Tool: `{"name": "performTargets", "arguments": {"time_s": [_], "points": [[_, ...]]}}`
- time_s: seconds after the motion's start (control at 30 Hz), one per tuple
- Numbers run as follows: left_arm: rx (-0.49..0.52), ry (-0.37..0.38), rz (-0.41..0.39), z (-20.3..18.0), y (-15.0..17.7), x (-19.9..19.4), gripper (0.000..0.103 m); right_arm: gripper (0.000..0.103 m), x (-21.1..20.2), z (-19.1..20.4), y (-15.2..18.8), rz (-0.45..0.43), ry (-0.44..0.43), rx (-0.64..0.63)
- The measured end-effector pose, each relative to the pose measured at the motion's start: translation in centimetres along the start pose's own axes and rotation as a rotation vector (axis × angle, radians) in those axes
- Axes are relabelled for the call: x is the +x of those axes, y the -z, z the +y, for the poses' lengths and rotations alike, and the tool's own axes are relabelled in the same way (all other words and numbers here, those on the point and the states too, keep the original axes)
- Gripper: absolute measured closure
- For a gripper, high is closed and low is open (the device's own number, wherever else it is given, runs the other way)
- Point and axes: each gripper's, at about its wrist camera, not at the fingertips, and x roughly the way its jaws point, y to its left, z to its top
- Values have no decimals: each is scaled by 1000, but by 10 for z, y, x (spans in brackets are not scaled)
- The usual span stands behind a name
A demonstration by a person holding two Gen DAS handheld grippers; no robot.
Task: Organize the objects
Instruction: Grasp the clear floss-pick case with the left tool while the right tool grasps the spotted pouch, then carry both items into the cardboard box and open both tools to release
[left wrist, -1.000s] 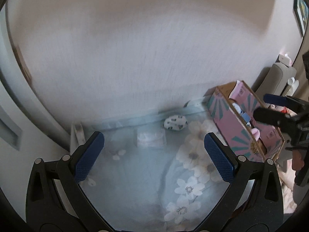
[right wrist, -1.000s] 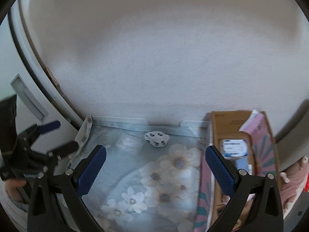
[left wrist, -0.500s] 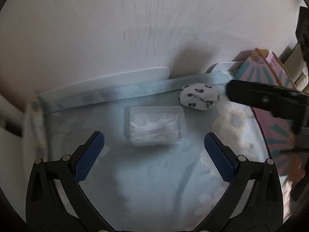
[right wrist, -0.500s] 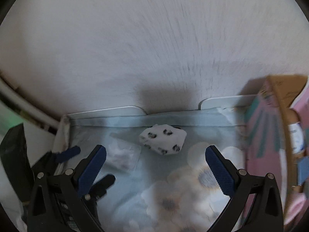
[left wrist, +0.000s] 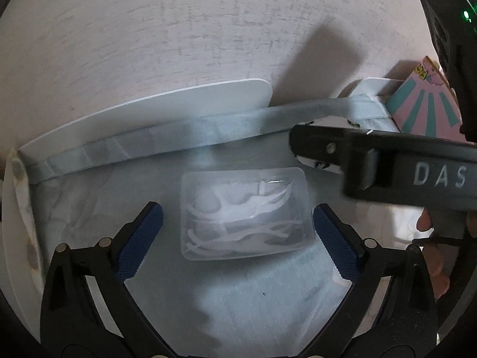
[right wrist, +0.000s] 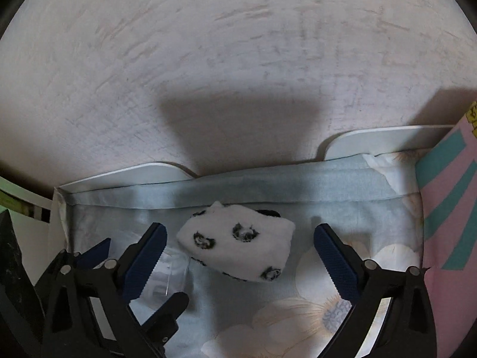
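A clear plastic box of white floss picks (left wrist: 246, 213) lies on the pale blue floral cloth (left wrist: 244, 295). My left gripper (left wrist: 237, 238) is open, with one finger on each side of the box. A rolled white sock with black spots (right wrist: 238, 246) lies near the cloth's back edge. My right gripper (right wrist: 240, 258) is open, with its fingers either side of the sock. In the left wrist view the right gripper's black finger (left wrist: 372, 155) hides most of the sock. The clear box (right wrist: 167, 276) shows partly in the right wrist view, beside the left gripper (right wrist: 131, 271).
A pink and teal cardboard box (right wrist: 450, 208) stands at the right edge of the cloth, also seen in the left wrist view (left wrist: 423, 107). A textured wall (right wrist: 238, 74) rises just behind the white board (left wrist: 179, 98) under the cloth.
Both grippers have moved forward and down toward the cloth. The left now straddles the clear box and the right straddles the sock. Both stay open.
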Motion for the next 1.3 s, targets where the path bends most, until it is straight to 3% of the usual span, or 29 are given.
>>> {"name": "performTargets", "arguments": {"time_s": [0.2,0.5,0.8,1.1,1.3], "points": [[46,-24,-9,-12,-4,2,21,33,0,9,3,-13,45,-57],[67,-11,-19,-19,-3,-3,22,46,-6,7,6,-29,19,-36],[55,-2,-87,-22,-7,-48,22,48,-48,12,6,-83,-10,-56],[25,-25,-219,-28,-20,-135,22,48,-137,30,6,-201,-36,-125],[-16,-52,-321,-32,-11,-204,22,48,-207,46,23,-305,-22,-200]]}}
